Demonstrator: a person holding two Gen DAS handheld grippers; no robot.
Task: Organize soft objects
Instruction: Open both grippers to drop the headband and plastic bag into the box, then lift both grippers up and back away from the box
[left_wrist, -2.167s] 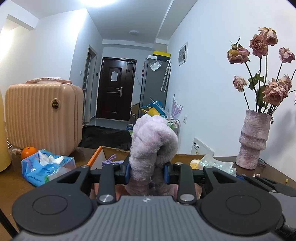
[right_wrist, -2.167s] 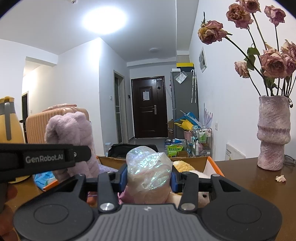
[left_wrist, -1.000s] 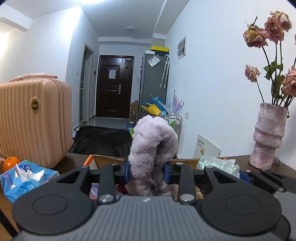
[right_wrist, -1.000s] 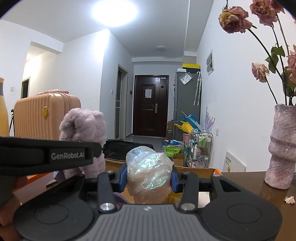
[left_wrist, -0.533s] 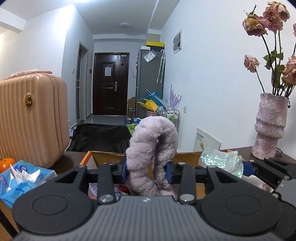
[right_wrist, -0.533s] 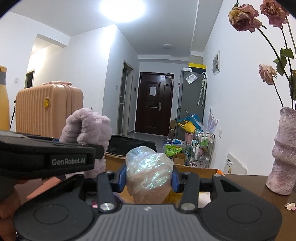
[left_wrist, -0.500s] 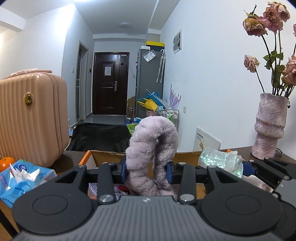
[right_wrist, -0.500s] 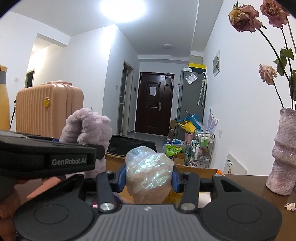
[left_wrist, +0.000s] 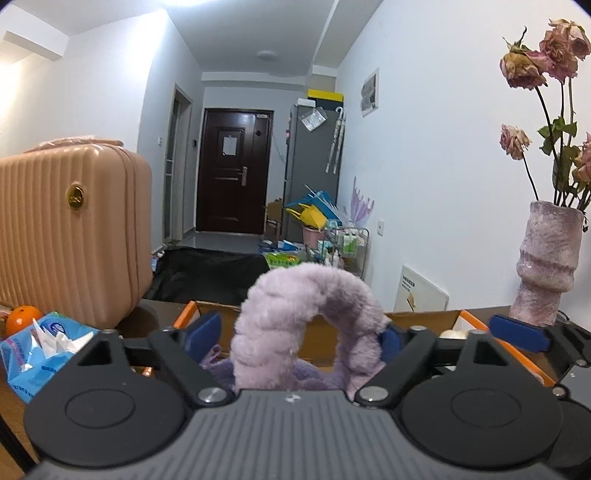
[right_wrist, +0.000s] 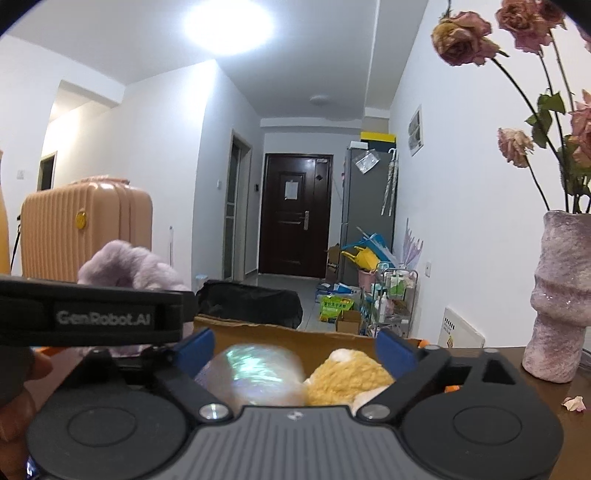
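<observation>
Both the left gripper (left_wrist: 301, 338) and right gripper (right_wrist: 295, 350) gape wide over the box (left_wrist: 421, 317); the plush (left_wrist: 306, 306), seemingly unsettled, may snag on withdrawal.

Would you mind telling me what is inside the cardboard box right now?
In the cardboard box lie an iridescent wrapped bundle, a yellow plush toy and the fuzzy purple loop. Whatever lies beneath them and the box floor is hidden by both grippers' bodies.

Only legible text: "GenRobot.AI", white lettering on the black side of the left gripper (right_wrist: 105, 316), right-wrist view.
</observation>
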